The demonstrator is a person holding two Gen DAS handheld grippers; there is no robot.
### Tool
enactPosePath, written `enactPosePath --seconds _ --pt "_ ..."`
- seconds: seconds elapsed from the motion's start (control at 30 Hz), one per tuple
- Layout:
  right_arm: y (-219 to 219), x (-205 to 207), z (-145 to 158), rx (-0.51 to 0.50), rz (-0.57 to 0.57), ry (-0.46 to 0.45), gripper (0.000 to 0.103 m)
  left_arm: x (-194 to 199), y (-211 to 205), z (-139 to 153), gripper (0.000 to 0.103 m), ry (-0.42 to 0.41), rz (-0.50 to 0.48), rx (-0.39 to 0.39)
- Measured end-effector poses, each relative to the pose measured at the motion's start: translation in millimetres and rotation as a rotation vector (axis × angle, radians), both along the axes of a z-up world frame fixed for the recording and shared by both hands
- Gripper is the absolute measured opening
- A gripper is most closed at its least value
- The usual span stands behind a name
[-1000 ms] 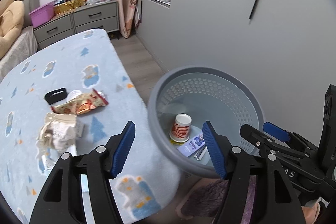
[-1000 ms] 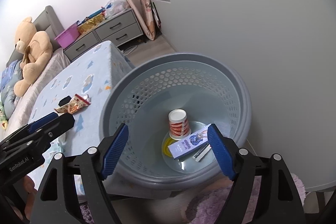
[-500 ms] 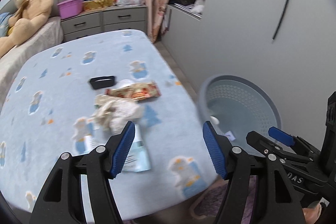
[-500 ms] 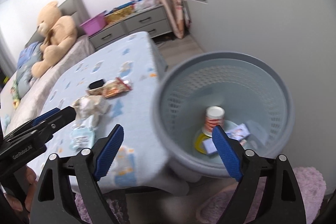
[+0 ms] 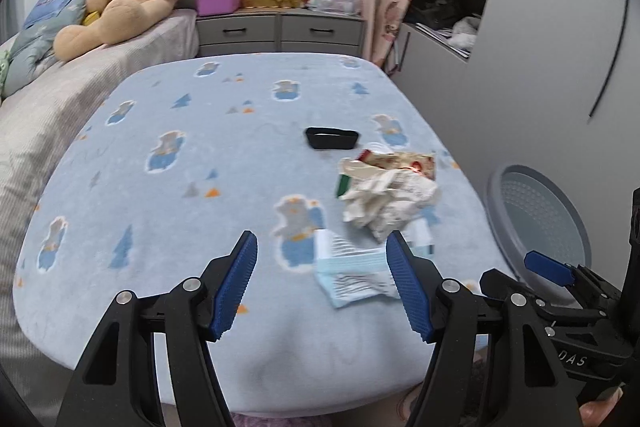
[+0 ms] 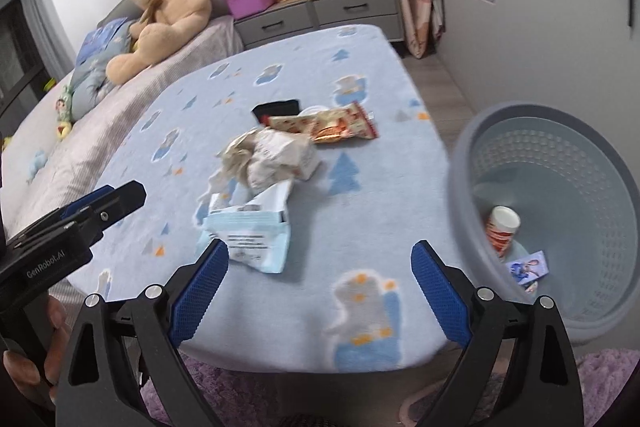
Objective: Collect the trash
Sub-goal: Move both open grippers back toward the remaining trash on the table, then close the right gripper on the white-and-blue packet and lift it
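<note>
Left wrist: blanket (image 5: 168, 195) left half bare; trash (image 5: 384, 203) near right edge.

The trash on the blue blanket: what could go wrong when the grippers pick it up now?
1. The crumpled paper lies partly on the light blue packet, so a grab may drag both and drop one.
2. The packet is flat on the soft blanket; fingers may pinch the fabric.
3. The basket stands off the edge beside the bed, so a loose piece could fall to the floor.
</note>
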State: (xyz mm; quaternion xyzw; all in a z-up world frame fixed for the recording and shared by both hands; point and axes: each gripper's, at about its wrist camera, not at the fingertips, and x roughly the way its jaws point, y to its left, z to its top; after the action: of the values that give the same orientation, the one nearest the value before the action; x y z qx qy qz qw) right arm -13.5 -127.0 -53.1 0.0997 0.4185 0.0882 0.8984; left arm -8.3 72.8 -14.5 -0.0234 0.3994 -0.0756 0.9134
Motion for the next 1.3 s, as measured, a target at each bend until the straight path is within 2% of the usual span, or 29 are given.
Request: enactPosePath --seconds 0.23,0.6,0.87,0.97,1.07,1.3 --pt "35 18 -17 0.004 0.064 0.038 0.095 3 34 -12 0.064 0.027 0.049 -0.018" --pt "57 49 -43 0.025 0.082 0.117 0.096 5 59 -25 0.064 0.061 0.069 -0.042" --pt "74 60 -48 -0.001 0.106 0.118 0.094 9 71 -31 0.064 0.077 0.084 -0.047" --pt "77 62 -50 -0.001 0.110 0.118 0.079 10 74 -31 0.064 0.082 0.085 -0.043" --pt "79 59 -49 -0.005 0.115 0.105 0.074 10 74 -31 0.064 0.084 0.087 -0.040" --pt "74 44 -37 0.010 0.126 0.069 0.055 8 68 -29 0.064 0.088 0.076 -0.039"
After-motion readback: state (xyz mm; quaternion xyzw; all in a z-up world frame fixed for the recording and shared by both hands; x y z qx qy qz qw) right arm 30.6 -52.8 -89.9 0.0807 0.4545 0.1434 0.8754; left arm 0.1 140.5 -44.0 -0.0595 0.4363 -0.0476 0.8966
